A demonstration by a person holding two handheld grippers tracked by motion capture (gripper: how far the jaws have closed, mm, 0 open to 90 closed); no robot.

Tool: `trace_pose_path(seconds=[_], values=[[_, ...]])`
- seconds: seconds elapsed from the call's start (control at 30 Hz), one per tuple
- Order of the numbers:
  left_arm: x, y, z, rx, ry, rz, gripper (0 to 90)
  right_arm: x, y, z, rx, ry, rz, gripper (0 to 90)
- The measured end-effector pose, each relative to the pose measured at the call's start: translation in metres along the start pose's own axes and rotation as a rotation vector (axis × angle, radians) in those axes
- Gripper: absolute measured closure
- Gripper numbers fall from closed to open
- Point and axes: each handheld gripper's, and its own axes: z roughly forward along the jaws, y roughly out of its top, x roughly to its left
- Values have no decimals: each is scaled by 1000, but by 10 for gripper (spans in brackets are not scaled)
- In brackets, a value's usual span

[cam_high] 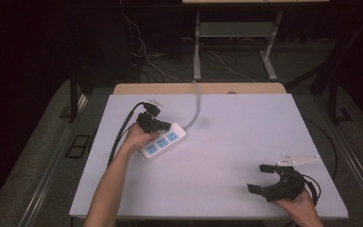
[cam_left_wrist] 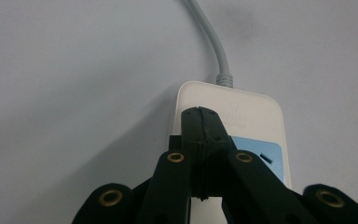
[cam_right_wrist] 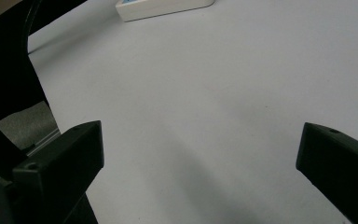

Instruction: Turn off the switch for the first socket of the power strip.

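- Your left gripper (cam_high: pixel 164 126) sits over the cable end of the white power strip (cam_high: pixel 163 142); your left forearm runs up from the near table edge, angled toward the strip.
- In the left gripper view its jaws are pressed together tip to tip, with nothing between them. The closed tips (cam_left_wrist: pixel 200 122) lie on or just above the strip's top face, at the blank end by the first blue socket panel (cam_left_wrist: pixel 261 156); actual contact cannot be told.
- The power strip lies diagonally on the white table (cam_high: pixel 227 142), left of centre. Its grey cord (cam_high: pixel 197 106) leaves the far end and runs off past the table's far edge.
- Your right gripper (cam_high: pixel 260 178) is well apart from the strip, near the table's near right corner, with your hand at the near edge.
- Its jaws stand wide apart and hold nothing; in the right gripper view bare table shows between them.
- Open table surface lies to the right of the strip, between it and the right gripper.
- The strip's left end lies near the table's left edge.
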Motion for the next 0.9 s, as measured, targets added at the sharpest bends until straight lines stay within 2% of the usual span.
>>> trace_pose_path(seconds=[0.03,0.17,0.23,0.33,0.47,0.7,0.9], values=[[0,0,0,-2,-3,-10,900,0,0,0,-2,1,1,4],[-4,1,0,8,24,-6,900,0,0,-1,-1,-1,4,5],[-4,0,0,1,27,-22,900,0,0,-1,-5,-3,0,4],[-6,-2,-1,8,12,-24,900,0,-1,-2,-5,-4,1,5],[-8,-5,-1,-7,27,-35,900,1,-1,-4,-11,-5,1,4],[-9,-1,-1,10,35,-25,899,1,-1,-4,-13,-9,3,4],[-13,-1,0,6,66,-3,898,0,-1,-3,-12,-8,5,5]])
